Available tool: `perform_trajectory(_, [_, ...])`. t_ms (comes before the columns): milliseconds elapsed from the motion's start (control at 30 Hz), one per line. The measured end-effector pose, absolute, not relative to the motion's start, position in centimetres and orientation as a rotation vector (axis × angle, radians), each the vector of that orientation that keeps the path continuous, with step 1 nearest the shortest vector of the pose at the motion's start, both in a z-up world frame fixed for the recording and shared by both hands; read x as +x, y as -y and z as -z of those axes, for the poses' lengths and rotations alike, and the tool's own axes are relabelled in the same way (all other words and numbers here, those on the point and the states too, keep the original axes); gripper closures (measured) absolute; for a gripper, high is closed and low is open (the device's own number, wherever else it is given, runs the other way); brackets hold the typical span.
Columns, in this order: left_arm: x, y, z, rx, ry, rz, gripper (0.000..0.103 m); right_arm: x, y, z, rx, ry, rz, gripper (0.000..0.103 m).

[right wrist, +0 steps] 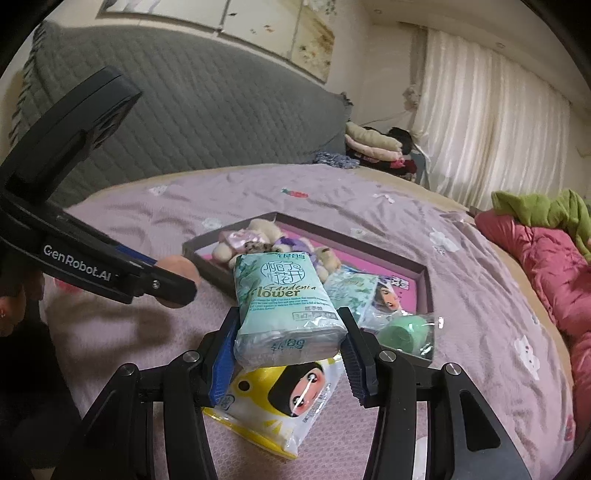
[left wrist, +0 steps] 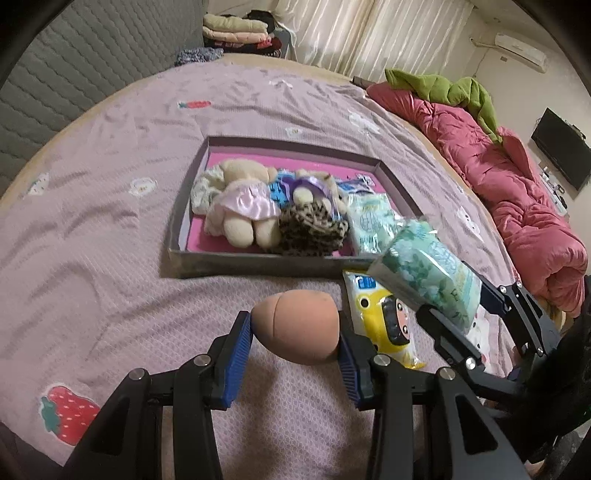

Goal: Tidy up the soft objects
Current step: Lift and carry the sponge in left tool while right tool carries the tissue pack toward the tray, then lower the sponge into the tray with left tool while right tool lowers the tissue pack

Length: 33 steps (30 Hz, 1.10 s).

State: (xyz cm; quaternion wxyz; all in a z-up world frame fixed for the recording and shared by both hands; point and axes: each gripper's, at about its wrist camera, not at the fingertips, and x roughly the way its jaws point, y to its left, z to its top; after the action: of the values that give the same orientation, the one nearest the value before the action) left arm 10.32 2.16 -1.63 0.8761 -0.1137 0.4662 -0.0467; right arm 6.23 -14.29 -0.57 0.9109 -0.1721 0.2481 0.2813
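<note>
My left gripper (left wrist: 295, 332) is shut on an orange egg-shaped sponge (left wrist: 297, 326), held above the bed in front of the box. My right gripper (right wrist: 290, 332) is shut on a green tissue pack (right wrist: 284, 299), also seen in the left wrist view (left wrist: 424, 280), held near the box's front right corner. The shallow box (left wrist: 258, 260) with a pink floor holds a plush doll (left wrist: 240, 206), a leopard-print cloth (left wrist: 314, 225) and another green tissue pack (left wrist: 369, 221). A yellow cartoon tissue pack (left wrist: 384, 325) lies on the bed below the right gripper (right wrist: 280, 398).
The bed has a lilac sheet (left wrist: 110, 221). A pink quilt (left wrist: 517, 192) with a green cloth (left wrist: 450, 92) lies on the right. Folded clothes (left wrist: 236, 31) are stacked at the far end. A grey quilted headboard (right wrist: 184, 110) stands at the left.
</note>
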Motion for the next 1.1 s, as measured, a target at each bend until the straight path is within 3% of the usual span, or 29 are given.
perform_trajectory(1100, [17.6,3.1,-1.5,-0.167,-0.850,0.140,0.059,10.6,20.2,-2.4,-0.140,-0.445,-0.339,0.051])
